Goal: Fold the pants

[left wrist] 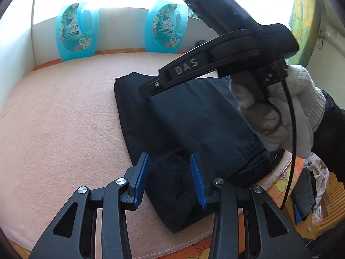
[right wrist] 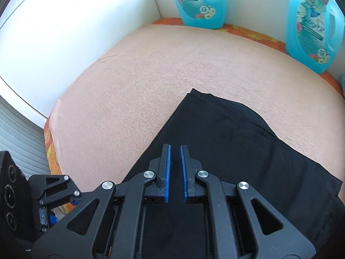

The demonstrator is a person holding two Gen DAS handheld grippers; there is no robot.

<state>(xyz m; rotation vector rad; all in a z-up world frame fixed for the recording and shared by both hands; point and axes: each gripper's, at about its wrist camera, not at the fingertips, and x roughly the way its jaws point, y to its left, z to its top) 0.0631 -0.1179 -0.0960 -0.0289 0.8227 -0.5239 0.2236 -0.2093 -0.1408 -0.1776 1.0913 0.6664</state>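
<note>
Two grippers hang over one pair of dark pants (left wrist: pixel 194 118) that lies folded on a pink blanket (left wrist: pixel 64 118). The pants make a long flat shape. In the left wrist view the long way runs from the near edge, by the waist, up toward the far side.

The left gripper (left wrist: pixel 170 179) sits low at the near end of the pants. Its jaws are released, with a wide gap, and nothing is between them. The dark cloth lies just past and under the blue pads (left wrist: pixel 143 172). This gripper looks like the nearer one to the near edge.

The right gripper (right wrist: pixel 175 170) hangs above the pants too, held by a hand in a white glove (left wrist: pixel 286 116). Its jaws are almost clenched, with only a thin gap, and they grasp nothing. In its own view the cloth spreads out ahead and to the right of the pads.

My guess is that the folding is nearly done. One more fold across the long way may be next, and then a jaw must pinch a short end.

The blanket is soft and fuzzy. It covers an orange flowery cloth (right wrist: pixel 248 30). Two blue bottles (left wrist: pixel 77 32) stand at the far side by a white wall (right wrist: pixel 86 21). Bright light comes in there.
</note>
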